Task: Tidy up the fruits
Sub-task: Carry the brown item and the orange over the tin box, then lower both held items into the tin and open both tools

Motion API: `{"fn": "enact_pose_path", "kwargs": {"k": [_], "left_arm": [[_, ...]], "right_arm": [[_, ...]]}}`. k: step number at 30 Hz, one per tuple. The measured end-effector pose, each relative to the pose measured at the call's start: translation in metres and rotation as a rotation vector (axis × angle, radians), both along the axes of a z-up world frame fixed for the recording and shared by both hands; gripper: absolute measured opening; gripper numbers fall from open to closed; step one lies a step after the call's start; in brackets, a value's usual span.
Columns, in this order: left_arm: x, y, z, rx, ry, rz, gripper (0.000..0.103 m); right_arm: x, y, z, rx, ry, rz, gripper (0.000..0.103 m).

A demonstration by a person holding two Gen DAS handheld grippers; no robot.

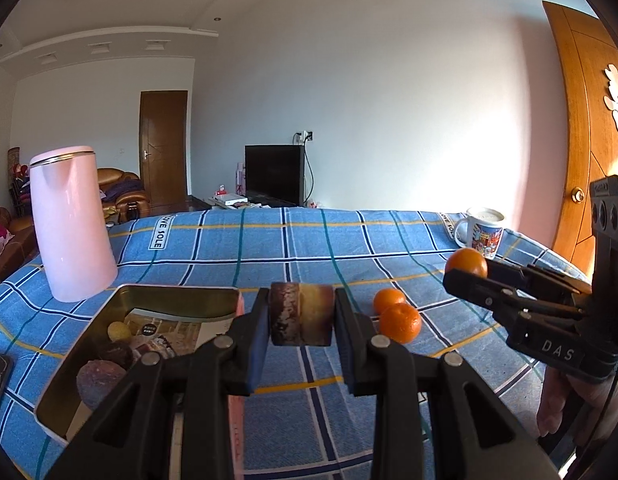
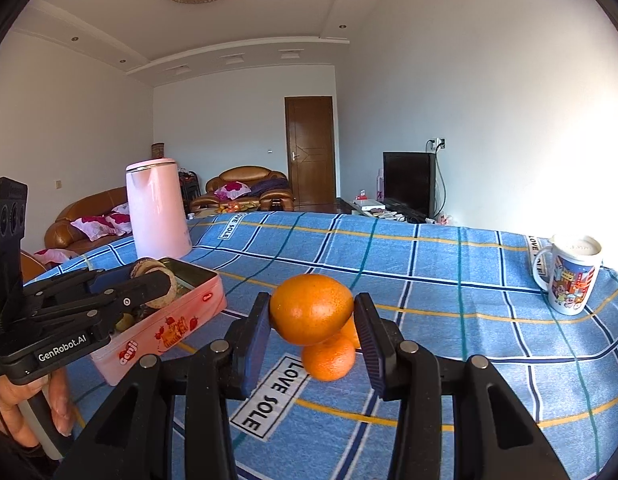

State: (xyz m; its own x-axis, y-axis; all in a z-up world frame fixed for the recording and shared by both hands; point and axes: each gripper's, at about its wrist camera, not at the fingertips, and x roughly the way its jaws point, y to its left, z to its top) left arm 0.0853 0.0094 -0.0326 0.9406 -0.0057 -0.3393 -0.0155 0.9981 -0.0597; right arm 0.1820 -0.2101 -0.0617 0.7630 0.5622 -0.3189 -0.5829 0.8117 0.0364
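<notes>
Kettle [image 1: 71, 222], pink, is standing at ten o'clock on the blue checked desk [image 1: 269, 248], behind the open tin [image 1: 149, 292] that is holding a few dark fruits. Just right of the tin, the left gripper [image 1: 301, 316] is keeping its jaws clamped on a brownish mottled fruit [image 1: 301, 314] above the cloth. At three o'clock the right gripper [image 2: 311, 322] is pinching an orange [image 2: 311, 308] over two more oranges [image 1: 399, 316] lying touching on the desk, with a printed mug [image 2: 571, 276] sitting far right.

Three oranges [image 1: 467, 263] [image 1: 401, 323] [image 1: 389, 300], one tin [image 1: 177, 294], kettle [image 1: 71, 220], mug [image 1: 483, 232].
</notes>
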Motion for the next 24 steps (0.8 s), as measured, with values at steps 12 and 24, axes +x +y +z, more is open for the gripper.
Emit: {"fn": "enact_pose_path", "kwargs": {"k": [12, 24], "left_arm": [[-0.025, 0.08, -0.011, -0.055, 0.07, 0.152, 0.032], [-0.034, 0.118, -0.032, -0.086, 0.148, 0.219, 0.032]], "right_arm": [[-0.02, 0.095, -0.001, -0.03, 0.054, 0.21, 0.044], [-0.03, 0.177, -0.019, -0.162, 0.109, 0.347, 0.044]]}}
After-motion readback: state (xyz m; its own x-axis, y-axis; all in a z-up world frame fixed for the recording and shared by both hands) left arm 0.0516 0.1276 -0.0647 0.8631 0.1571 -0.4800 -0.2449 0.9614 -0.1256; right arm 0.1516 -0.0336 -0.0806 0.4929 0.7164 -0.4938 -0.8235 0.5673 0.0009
